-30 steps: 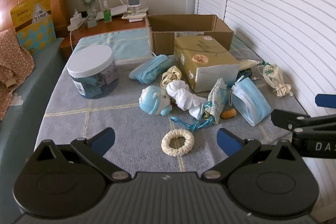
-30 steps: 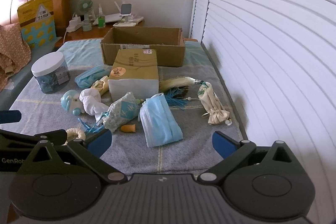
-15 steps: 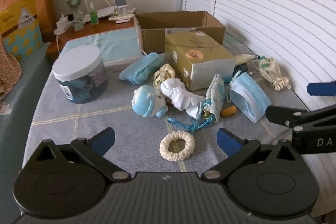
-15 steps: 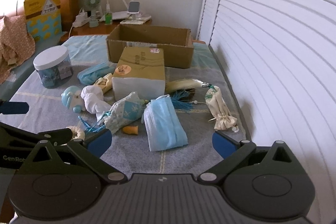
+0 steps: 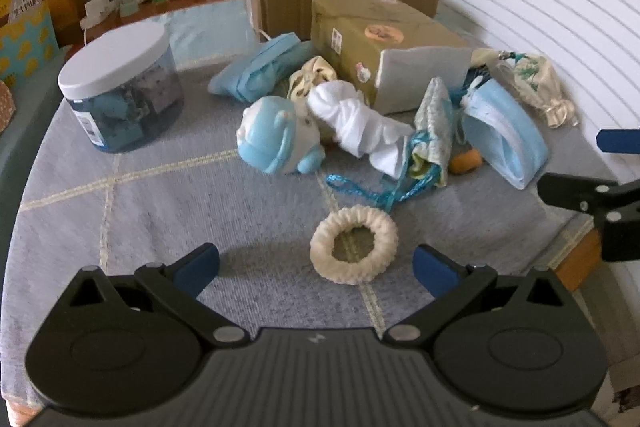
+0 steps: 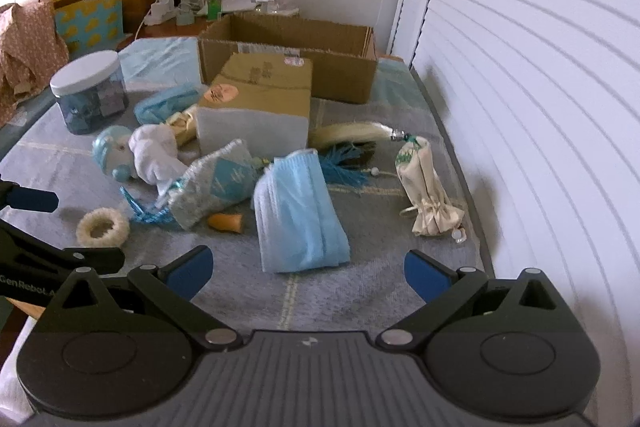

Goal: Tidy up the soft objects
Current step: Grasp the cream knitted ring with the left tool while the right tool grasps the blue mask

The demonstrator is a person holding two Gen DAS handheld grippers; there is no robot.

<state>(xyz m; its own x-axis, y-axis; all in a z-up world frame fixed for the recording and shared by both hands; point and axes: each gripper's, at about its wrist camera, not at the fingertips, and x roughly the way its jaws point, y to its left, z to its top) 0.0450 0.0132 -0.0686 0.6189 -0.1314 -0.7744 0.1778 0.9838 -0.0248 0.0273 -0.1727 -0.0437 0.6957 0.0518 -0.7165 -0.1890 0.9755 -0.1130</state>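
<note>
Just before the ring [image 5: 354, 251], left gripper [image 5: 316, 269] apart and empty; right gripper [image 6: 308, 271] likewise; straddle the ring's band, then close gently.

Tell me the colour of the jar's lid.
White. The jar's lid shows best in the left wrist view.

The right gripper [image 5: 600, 167] is cut off by the right edge of the left wrist view, so only one blue pad and part of its black linkage show there. In the right wrist view the left gripper [image 6: 36, 223] runs off the left edge the same way. The closed carton [image 6: 256, 99] hides the near wall of the open cardboard box [image 6: 288, 39], whose inside stays unseen. The jar [image 5: 120, 91] contents are too murky to identify.
</note>
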